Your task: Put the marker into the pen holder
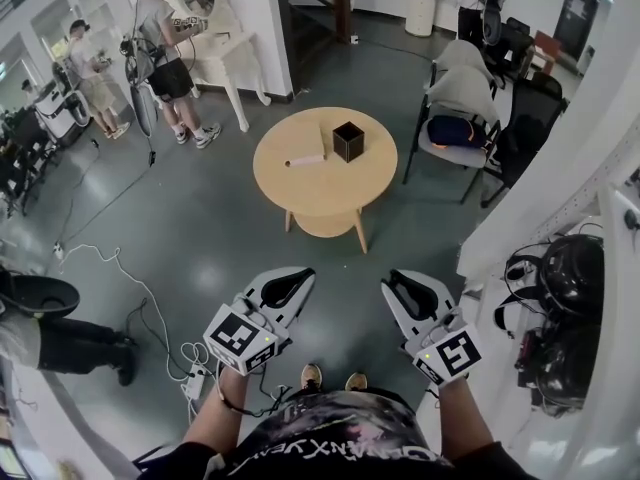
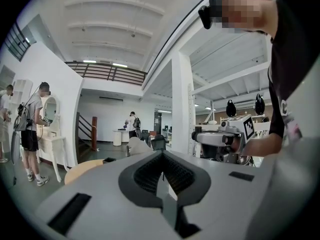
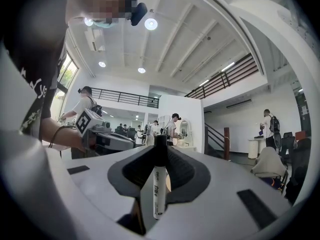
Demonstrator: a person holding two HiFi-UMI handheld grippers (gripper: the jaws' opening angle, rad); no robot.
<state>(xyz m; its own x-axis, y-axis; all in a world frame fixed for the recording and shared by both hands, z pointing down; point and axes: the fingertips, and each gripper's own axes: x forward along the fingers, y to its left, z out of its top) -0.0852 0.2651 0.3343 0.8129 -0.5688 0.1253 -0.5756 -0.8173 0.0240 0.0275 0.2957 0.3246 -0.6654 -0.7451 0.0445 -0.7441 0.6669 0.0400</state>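
A black square pen holder (image 1: 348, 141) stands on a round wooden table (image 1: 300, 188), several steps ahead of me. Both grippers hang low in front of my body, far from the table. My right gripper (image 1: 400, 286) is shut on a white marker with a black cap (image 3: 158, 184), which lies lengthwise between its pads, cap pointing forward. My left gripper (image 1: 290, 280) is shut with nothing in it; its pads (image 2: 150, 176) meet along a seam. From the left gripper view the table (image 2: 82, 170) and holder (image 2: 109, 160) show far off at the lower left.
A pale tube-like item (image 1: 305, 159) lies on the table beside the holder. Grey chairs (image 1: 460, 118) stand right of the table. People (image 1: 165, 48) stand by a white dresser (image 1: 225, 53) at the back left. Cables (image 1: 120, 278) trail over the floor at left; headsets (image 1: 570, 278) hang at right.
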